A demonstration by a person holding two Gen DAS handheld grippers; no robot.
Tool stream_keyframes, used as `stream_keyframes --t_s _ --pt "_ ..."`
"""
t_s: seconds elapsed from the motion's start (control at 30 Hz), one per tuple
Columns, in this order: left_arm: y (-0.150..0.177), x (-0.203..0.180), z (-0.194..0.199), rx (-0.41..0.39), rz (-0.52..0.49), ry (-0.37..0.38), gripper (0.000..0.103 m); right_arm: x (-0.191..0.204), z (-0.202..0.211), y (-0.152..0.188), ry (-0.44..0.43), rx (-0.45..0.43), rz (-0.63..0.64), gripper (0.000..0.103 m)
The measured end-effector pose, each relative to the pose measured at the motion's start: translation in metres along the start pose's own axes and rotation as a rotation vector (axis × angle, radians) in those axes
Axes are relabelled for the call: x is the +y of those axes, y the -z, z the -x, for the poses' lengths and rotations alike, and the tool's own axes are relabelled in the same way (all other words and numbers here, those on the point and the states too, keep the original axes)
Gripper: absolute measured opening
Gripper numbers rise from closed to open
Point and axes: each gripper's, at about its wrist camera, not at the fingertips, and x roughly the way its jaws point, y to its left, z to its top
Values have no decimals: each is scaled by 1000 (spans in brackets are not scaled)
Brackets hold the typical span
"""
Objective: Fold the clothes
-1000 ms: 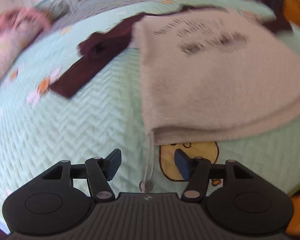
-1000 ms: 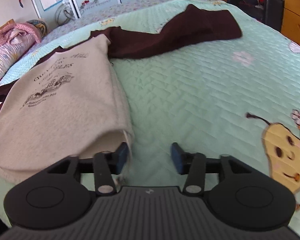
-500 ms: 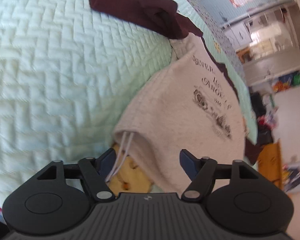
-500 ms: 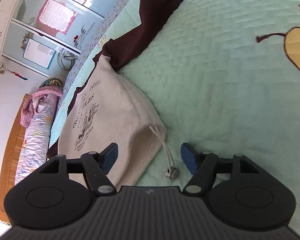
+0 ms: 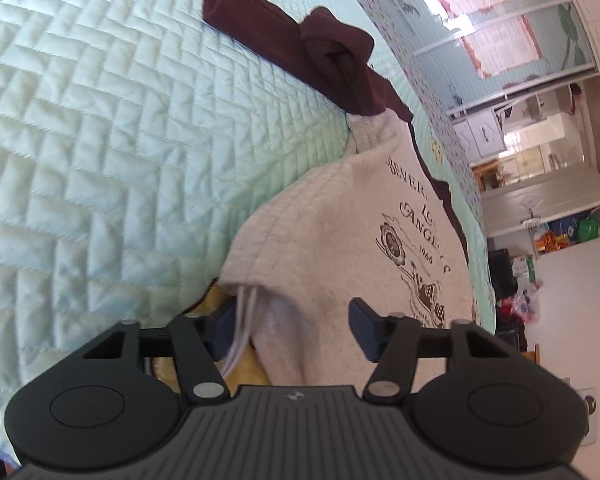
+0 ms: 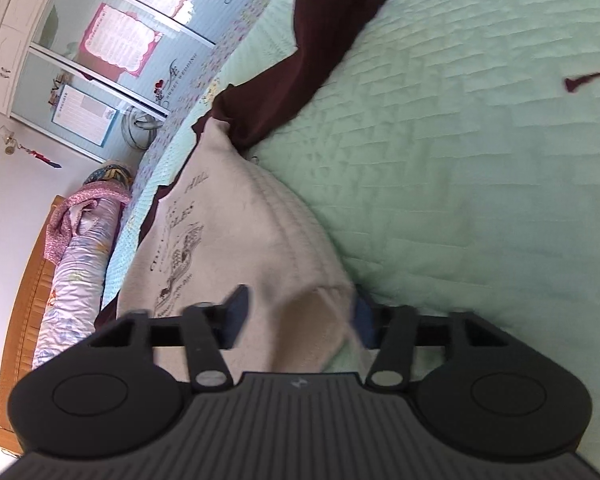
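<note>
Left wrist view: the cream sweatshirt (image 5: 340,240) lies print-up on the quilted bedspread (image 5: 100,140), its dark brown sleeve (image 5: 300,44) trailing away beyond it; the left gripper (image 5: 292,328) straddles the near hem corner of the sweatshirt, with the white drawcord (image 5: 240,328) hanging beside the left finger; the jaws have just been closing with hem fabric between them, yet a gap shows at the right pad, so the corner is bracketed and not yet pinched.

Right wrist view: the right gripper (image 6: 300,318) sits at the opposite near corner of the sweatshirt (image 6: 236,232); its jaws have just been closing, and bunched cream fabric fills the space between both pads, so this reads as a grasp on the hem; the second brown sleeve (image 6: 300,64) runs away from the sweatshirt across the bedspread (image 6: 460,160); a rolled floral duvet (image 6: 80,260) lies beyond the sweatshirt by the wooden bed frame.

Progress, as judged: early; the garment appears flat and unfolded, both sleeves are spread outward; lifting the hem, tucking the sleeves and all folds remain.
</note>
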Motion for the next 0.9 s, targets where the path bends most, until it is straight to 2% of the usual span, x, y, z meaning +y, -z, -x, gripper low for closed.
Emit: stream_keyframes --t_s 0.03,0.1,0.23,0.33,0.4,0.43,0.47,0.5,0.53,0.57,0.63,0.77,0.9 --pt "0 1 1 3 9 14 59 -4 1 0 -8 3 -19 35" --pt "-1 1 1 11 21 39 59 -10 2 0 -32 6 -51 34" --pt "4 -6 -6 28 -14 33 65 -13 0 -1 -81 9 -87 42" --pt "8 -11 -8 17 -30 34 73 -5 -7 0 -88 8 -51 50" --pt "7 -13 -10 21 -44 32 73 1 -12 0 -81 10 -23 51" --pt "7 -13 -10 22 -49 27 69 2 -12 1 -73 11 -18 50" --pt "7 -12 -10 21 -51 16 59 2 -11 1 -64 11 -17 50" --pt "6 -10 -10 22 -58 -3 51 2 -11 1 -56 11 -15 43" --pt "6 -9 -11 27 -72 -33 28 1 -10 0 -47 12 -13 26" --pt "6 -7 -12 31 -85 -51 21 0 -8 1 -29 15 -7 19" --pt "7 -10 -9 24 -119 -62 19 1 -5 4 1 17 21 9" --pt "16 -35 3 -26 -291 -113 15 25 7 12 121 -2 170 8" --pt "20 -53 29 -78 -381 -73 14 43 30 15 145 -19 232 7"
